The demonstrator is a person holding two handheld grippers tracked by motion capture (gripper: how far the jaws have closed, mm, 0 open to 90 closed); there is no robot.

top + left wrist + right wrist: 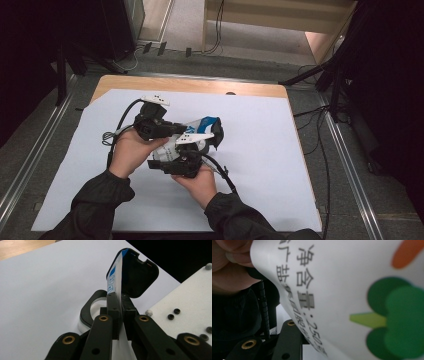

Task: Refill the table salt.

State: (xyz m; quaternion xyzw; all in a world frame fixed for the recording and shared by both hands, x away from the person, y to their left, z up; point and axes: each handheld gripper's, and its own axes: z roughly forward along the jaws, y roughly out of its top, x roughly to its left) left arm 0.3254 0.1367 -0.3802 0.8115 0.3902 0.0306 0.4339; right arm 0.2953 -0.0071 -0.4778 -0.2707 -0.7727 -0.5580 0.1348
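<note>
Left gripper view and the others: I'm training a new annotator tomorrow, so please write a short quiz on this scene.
1. True or false: the left hand-held gripper is shut on the thin edge of the pouch.
2. The pouch's black cap is: A flipped open; B snapped closed; C lying loose on the table.
3. In the right gripper view, what colour is the vegetable picture printed on the pouch?

Key: 1 true; 2 A; 3 green.
</note>
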